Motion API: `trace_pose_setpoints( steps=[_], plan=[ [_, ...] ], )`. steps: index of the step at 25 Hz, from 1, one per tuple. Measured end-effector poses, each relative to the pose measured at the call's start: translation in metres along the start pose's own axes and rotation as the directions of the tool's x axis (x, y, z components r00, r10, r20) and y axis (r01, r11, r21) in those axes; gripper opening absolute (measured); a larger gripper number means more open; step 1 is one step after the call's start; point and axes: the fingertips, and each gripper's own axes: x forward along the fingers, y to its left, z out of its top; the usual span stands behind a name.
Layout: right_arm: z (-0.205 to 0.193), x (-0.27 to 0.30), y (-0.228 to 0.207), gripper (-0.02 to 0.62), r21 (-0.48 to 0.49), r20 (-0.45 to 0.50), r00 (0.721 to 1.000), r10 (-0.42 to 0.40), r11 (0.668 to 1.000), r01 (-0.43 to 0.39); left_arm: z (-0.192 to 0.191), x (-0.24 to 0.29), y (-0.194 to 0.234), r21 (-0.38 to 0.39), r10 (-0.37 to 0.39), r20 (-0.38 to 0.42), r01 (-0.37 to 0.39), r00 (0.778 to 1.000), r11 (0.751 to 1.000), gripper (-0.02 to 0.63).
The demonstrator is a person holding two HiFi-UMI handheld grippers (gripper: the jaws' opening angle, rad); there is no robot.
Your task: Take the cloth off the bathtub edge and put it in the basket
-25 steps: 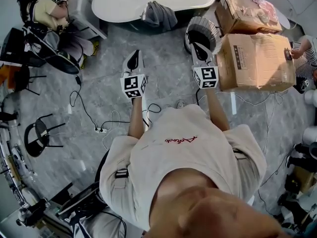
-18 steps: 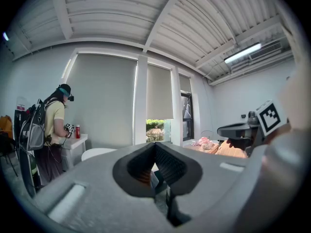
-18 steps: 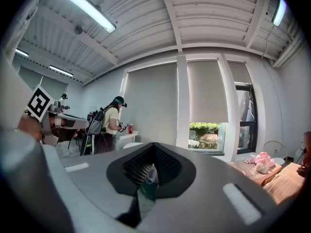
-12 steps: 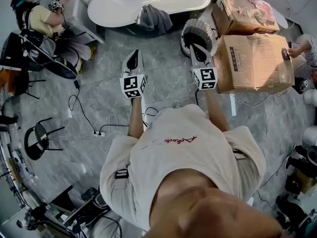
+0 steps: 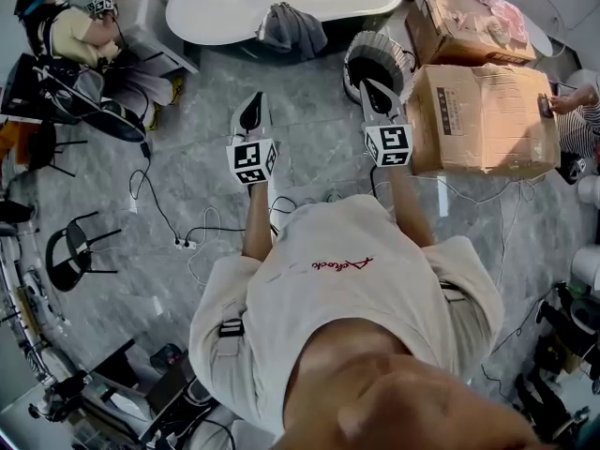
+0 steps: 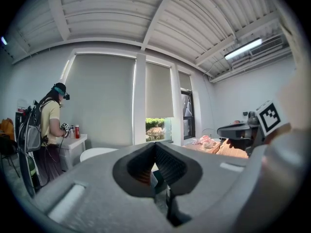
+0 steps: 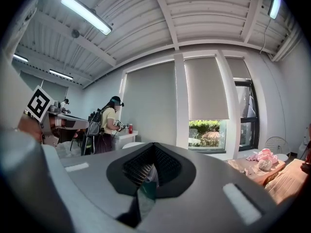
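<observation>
- Grey marble floor is seen between the person and the white bathtub [image 5: 225,3].
- The grey cloth [image 5: 291,28] is draped over its near edge, and the basket [image 5: 359,50] is stood just to the right.
- The left tool [image 5: 251,103] and right tool [image 5: 368,86] are held clenched and empty, short of the cloth.
- A tool should be opened before a thick fold is pinched.

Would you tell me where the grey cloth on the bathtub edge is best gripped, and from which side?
I'd pinch the bunched top of the cloth where it crests the bathtub rim, coming from the floor side: it drapes over that near edge, folds facing you.
</observation>
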Motion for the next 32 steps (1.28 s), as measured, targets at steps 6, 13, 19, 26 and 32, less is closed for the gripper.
trace_pose_setpoints(
  steps=[6,13,19,26,32],
  plan=[
    [-0.006,0.001,-0.004,0.006,0.008,-0.005,1.000,0.023,1.000,-0.023,-0.005,0.001,-0.006,-0.005,0.019,-0.013,-0.019,1.000,1.000,0.000],
    [-0.008,-0.002,-0.015,0.006,0.011,0.001,1.000,0.032,0.999,-0.032,-0.008,0.002,-0.019,0.002,0.024,-0.020,-0.024,1.000,1.000,0.000],
    [-0.009,0.001,-0.016,0.006,0.006,0.000,0.999,0.039,0.999,-0.039,-0.009,0.004,-0.016,-0.004,0.032,-0.016,-0.032,0.999,0.999,0.000],
    [-0.012,0.013,-0.025,0.006,0.001,-0.005,0.999,0.036,0.999,-0.036,-0.015,0.019,-0.017,-0.007,0.024,-0.025,-0.024,0.999,1.000,0.000],
    [-0.016,0.042,-0.030,0.006,0.001,-0.007,0.999,0.040,0.999,-0.039,-0.019,0.043,0.000,-0.013,0.029,-0.023,-0.029,0.999,0.999,0.000]
  ],
)
